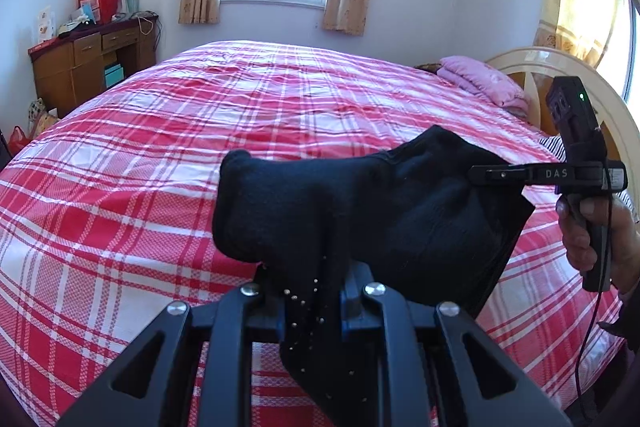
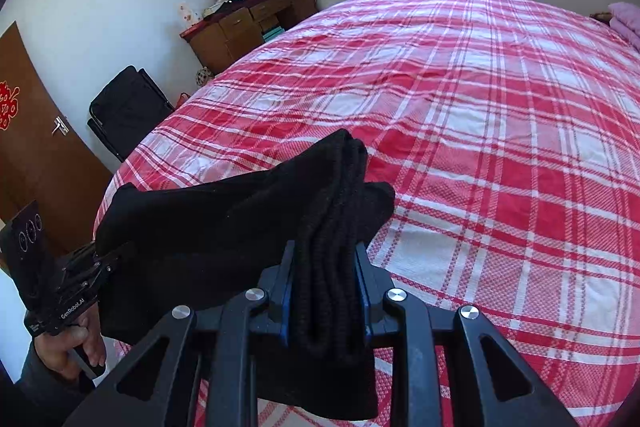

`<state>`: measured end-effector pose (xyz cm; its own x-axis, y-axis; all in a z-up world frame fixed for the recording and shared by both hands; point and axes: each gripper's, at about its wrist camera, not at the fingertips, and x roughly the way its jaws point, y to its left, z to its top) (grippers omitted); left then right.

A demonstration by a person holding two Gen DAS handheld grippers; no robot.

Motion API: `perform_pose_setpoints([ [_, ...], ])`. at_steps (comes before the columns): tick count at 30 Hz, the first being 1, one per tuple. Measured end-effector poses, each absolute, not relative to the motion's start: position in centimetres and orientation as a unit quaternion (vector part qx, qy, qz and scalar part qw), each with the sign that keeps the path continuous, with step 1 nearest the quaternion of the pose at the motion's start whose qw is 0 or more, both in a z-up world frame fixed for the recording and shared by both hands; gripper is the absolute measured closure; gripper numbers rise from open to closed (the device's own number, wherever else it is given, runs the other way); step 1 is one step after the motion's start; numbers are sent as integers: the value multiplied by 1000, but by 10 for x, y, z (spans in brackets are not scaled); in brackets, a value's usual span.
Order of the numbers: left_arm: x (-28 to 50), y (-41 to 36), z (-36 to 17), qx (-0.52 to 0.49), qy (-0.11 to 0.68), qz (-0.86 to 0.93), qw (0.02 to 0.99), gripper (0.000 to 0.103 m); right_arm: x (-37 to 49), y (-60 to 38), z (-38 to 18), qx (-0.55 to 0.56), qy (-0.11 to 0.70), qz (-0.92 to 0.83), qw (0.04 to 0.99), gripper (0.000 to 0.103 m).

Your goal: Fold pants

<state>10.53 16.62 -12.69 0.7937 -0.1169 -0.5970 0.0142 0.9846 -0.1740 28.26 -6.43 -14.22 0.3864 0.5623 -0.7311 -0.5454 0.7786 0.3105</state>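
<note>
**Black pants held up between both grippers over the bed**

The left hand-held gripper (image 1: 312, 301) and the right hand-held gripper (image 2: 325, 293) each pinch a bunched edge of the soft black knit pants (image 1: 360, 211), which hang slack between them above the red-and-white plaid bed cover (image 1: 160, 155). The cloth looks light, limp and thick where doubled; gripping at the layered edges suits it best. Ahead of both grippers the bed lies open; the pink folded blanket (image 1: 486, 83) sits well beyond the right one.
</note>
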Motion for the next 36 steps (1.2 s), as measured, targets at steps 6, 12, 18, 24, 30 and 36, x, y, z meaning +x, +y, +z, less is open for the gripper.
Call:
perform_pose_setpoints([
  [6,112,166,-140,-69,328,-31,942,79,291,-74,-157,34,458,333,824,76],
  [12,114,167,-156,-69,339,-14,938,57,301,-88,-179,66,481,319,814,67],
  [18,111,174,-165,-76,335,0,939,33,304,-103,-193,104,485,319,807,56],
  [24,101,184,-165,-75,344,9,936,21,298,-129,-188,128,470,305,818,47],
  [30,88,190,-162,-62,347,18,936,18,282,-158,-175,136,444,261,846,46],
  [36,81,193,-158,-51,356,26,933,18,269,-178,-166,162,430,250,852,46],
])
